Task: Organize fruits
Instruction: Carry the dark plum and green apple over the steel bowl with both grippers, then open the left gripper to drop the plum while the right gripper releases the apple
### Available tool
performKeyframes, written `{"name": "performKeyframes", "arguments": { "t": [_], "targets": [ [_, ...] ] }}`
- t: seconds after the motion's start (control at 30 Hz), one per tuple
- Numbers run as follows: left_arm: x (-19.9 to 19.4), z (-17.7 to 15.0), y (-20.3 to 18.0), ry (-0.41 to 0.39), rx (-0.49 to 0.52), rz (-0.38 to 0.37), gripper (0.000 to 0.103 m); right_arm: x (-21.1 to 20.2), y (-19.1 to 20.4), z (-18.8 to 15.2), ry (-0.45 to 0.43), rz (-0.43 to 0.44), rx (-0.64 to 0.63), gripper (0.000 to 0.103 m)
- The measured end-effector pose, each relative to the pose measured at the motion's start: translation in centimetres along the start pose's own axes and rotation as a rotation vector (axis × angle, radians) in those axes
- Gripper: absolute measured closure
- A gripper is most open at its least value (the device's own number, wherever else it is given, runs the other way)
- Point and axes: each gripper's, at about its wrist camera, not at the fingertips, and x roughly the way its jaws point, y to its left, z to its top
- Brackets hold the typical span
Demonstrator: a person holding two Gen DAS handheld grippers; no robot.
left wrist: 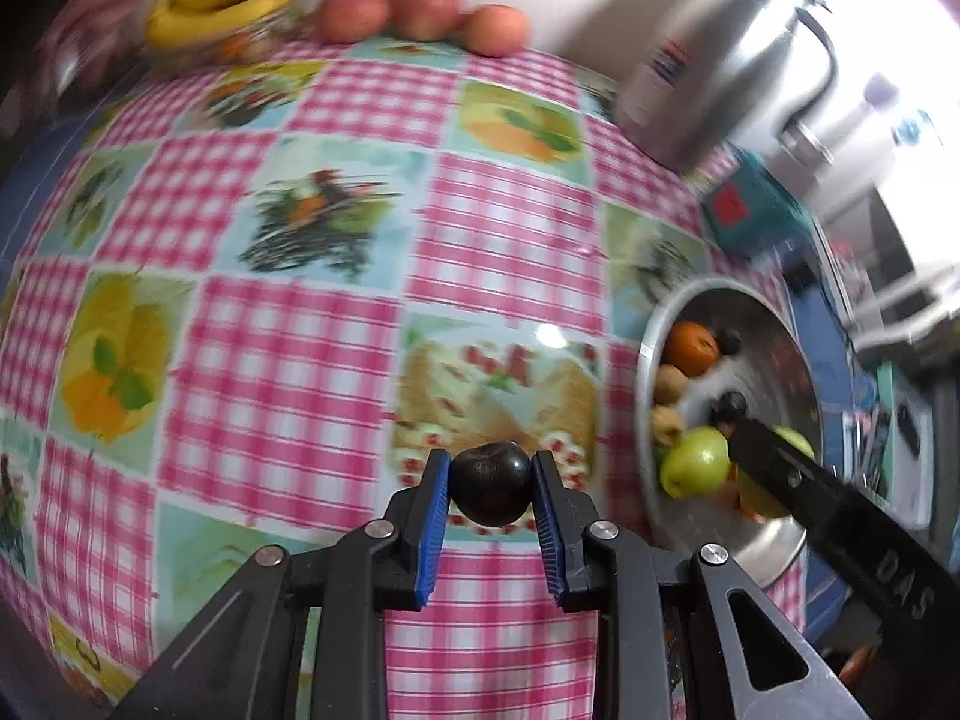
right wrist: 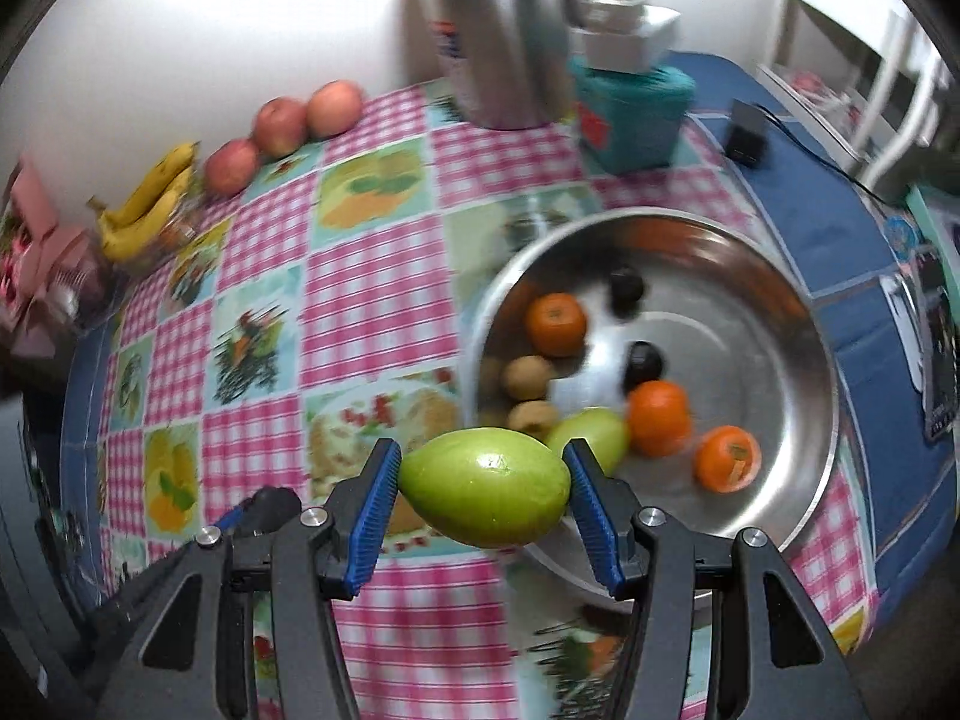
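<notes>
My left gripper (left wrist: 491,492) clamps a dark plum (left wrist: 491,491); right gripper (right wrist: 483,495) clamps a green mango (right wrist: 485,495). Steel bowl (right wrist: 804,420) w/ oranges (right wrist: 555,324) sits right; apples (right wrist: 279,126), bananas (right wrist: 150,204), prob. a kettle (right wrist: 510,30) far.

Green fruit (right wrist: 485,493) clamped in jaws, steel bowl (right wrist: 798,324) behind

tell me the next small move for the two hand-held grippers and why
Probably carry both fruits out over the tablecloth and set them down apart: the left hand-held gripper clamps a dark plum, the right hand-held gripper a green fruit, both clear of the bowl.
</notes>
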Motion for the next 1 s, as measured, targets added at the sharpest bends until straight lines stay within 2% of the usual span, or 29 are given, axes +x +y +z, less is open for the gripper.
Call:
{"name": "performKeyframes", "arguments": {
  "t": [0.23,0.37,0.5,0.7,1.0],
  "targets": [
    [0.8,-1.0,-4.8,0.011,0.141,-0.046,0.074,-0.2,-5.4,0.5,0.009,-0.015,0.123,0.045],
    [1.5,-1.7,-7.2,0.021,0.192,-0.091,0.074,-0.7,-7.3,0.4,0.002,-0.017,0.166,0.045],
    [2.0,-2.1,-8.8,0.02,0.228,-0.105,0.074,-1.1,-8.3,0.3,-0.003,-0.022,0.181,0.045],
    [2.3,-2.0,-9.1,0.013,0.245,-0.109,0.074,-0.7,-8.5,0.0,0.02,-0.032,0.171,0.045],
    [3.1,-0.7,-8.0,-0.015,0.211,-0.132,0.074,0.3,-8.7,-0.3,0.066,-0.047,0.183,0.045]
  ]
}}
